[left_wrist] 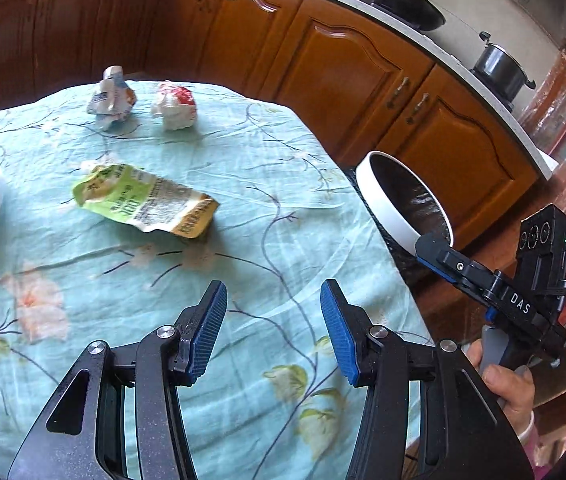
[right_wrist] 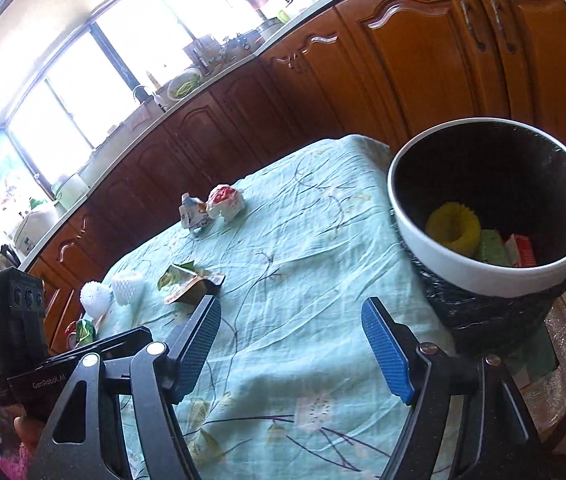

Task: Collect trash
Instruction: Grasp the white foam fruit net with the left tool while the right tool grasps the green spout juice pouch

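Turquoise floral cloth (left_wrist: 243, 184) covers the worktop; we see both our grippers, left (left_wrist: 274, 332) and right (right_wrist: 291, 344), spread and holding nothing. Green snack wrapper (left_wrist: 143, 200) lies mid-cloth, two crumpled wrappers (left_wrist: 143, 100) beyond it, white-rimmed trash bin (right_wrist: 483, 272) at the worktop's edge.

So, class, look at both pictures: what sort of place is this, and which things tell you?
Most likely a home kitchen. Wooden cabinets run under a pale countertop, a pot sits on the stove, and a table with a floral cloth stands beside a trash bin.
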The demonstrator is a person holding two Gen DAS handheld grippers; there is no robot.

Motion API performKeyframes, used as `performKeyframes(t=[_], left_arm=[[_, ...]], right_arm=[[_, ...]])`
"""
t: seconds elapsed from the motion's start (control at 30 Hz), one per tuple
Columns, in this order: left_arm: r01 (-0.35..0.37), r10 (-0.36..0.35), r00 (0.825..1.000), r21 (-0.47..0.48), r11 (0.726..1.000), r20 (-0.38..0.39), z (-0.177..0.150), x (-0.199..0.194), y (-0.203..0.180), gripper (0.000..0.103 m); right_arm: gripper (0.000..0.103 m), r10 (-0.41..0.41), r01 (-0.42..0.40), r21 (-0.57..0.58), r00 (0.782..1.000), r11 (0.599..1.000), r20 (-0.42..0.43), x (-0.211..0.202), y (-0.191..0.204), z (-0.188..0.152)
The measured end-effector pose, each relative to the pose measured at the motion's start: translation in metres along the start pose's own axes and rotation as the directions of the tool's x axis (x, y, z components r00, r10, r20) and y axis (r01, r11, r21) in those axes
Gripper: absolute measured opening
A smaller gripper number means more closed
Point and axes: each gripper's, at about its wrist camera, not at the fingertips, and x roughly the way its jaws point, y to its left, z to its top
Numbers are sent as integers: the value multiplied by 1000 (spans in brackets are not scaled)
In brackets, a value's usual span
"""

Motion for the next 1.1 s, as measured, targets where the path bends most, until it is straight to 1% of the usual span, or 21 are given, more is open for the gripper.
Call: performKeyframes(t=[0.27, 0.5, 0.6, 0.67, 0.73, 0.83, 0.9, 1.0, 1.03, 1.07, 1.1], left_arm=[[-82, 86, 995, -81, 993, 45, -4, -24, 46, 49], [-143, 151, 987, -129, 981, 58, 7, -35, 80, 49], [-188, 200, 977, -146, 971, 77, 16, -41, 94, 53], [-218, 233, 969, -162, 962, 85, 22, -45, 105, 61], [-250, 269, 960, -185, 950, 82, 29, -46, 118, 65], [-295, 318, 945, -220, 930, 76, 40, -47, 140, 68], [-330, 353, 933, -239, 913, 62, 48, -44, 154, 70], [-376, 398, 916, -253, 892, 41, 57, -36, 171, 70], [-381, 403, 914, -258, 888, 35, 60, -32, 176, 70], [-385, 407, 913, -261, 885, 33, 61, -30, 180, 70], [-398, 420, 907, -266, 878, 32, 62, -26, 184, 70]], right_arm=[[75, 56, -63, -103, 996, 993, -75, 26, 47, -4], [75, 68, -92, -196, 990, 976, -125, 60, 81, 2], [75, 72, -109, -256, 986, 960, -149, 76, 97, 7], [74, 65, -112, -295, 984, 949, -165, 88, 106, 10], [73, 61, -116, -323, 982, 939, -176, 101, 114, 13], [73, 42, -112, -353, 979, 929, -201, 124, 121, 16], [71, 35, -118, -371, 974, 921, -222, 138, 126, 15], [64, 6, -114, -411, 967, 905, -256, 158, 135, 12], [61, -9, -109, -428, 964, 897, -265, 163, 139, 10], [56, -21, -108, -445, 961, 889, -275, 167, 142, 8], [52, -31, -107, -459, 959, 882, -282, 171, 144, 7]])
